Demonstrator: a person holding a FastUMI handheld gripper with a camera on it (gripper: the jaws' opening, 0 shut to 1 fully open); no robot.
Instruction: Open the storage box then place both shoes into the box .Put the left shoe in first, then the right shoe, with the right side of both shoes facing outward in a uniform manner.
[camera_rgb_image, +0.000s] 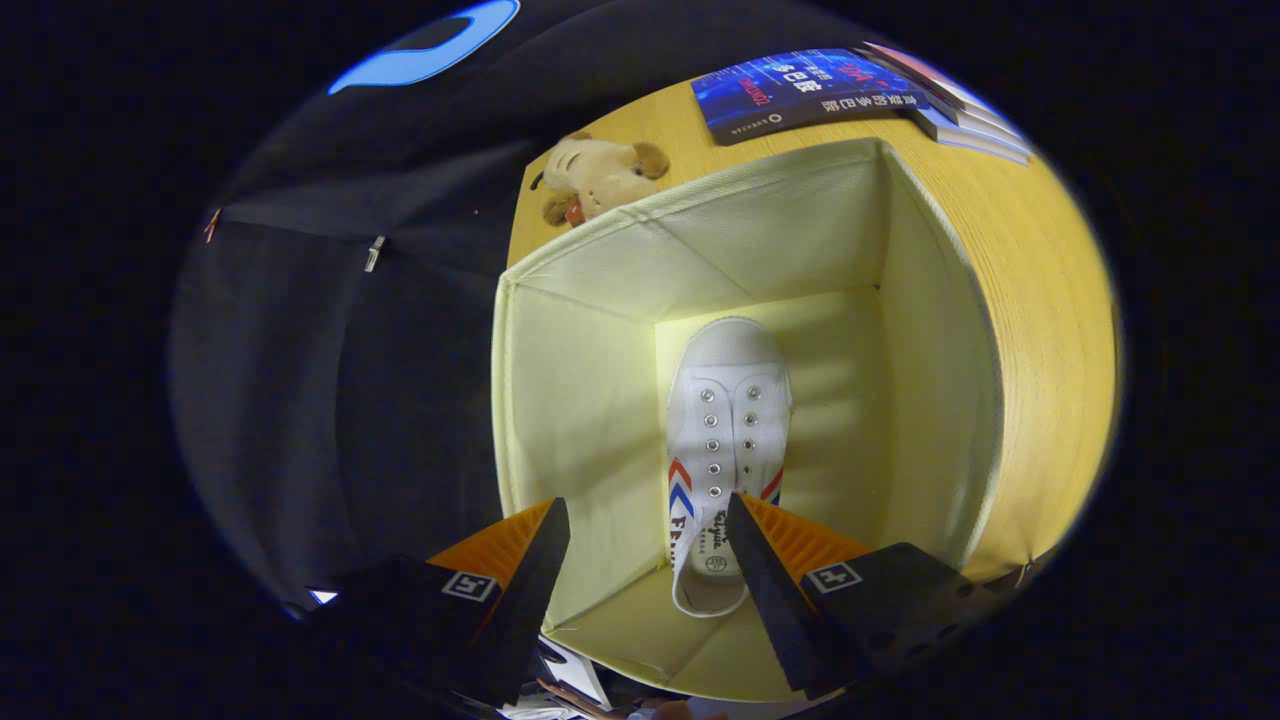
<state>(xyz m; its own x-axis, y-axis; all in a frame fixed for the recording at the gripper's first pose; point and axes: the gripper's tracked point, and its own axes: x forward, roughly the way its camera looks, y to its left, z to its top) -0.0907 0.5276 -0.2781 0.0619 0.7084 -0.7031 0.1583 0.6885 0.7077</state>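
I look straight down into an open cream fabric storage box (590, 380) standing on a wooden table (1040, 300). One white canvas shoe (725, 430) with red and blue side stripes lies on the box floor, toe pointing away from me, heel toward the fingers. My gripper (650, 515) hovers above the box, open, with nothing between its fingers. The shoe's heel end shows in the gap between the fingers, far below them. Neither finger touches the shoe.
A tan plush dog (600, 178) lies on the table just beyond the box's far wall. A blue book (800, 92) and a stack of books (960, 110) rest further back. The table edge runs along the box's left side.
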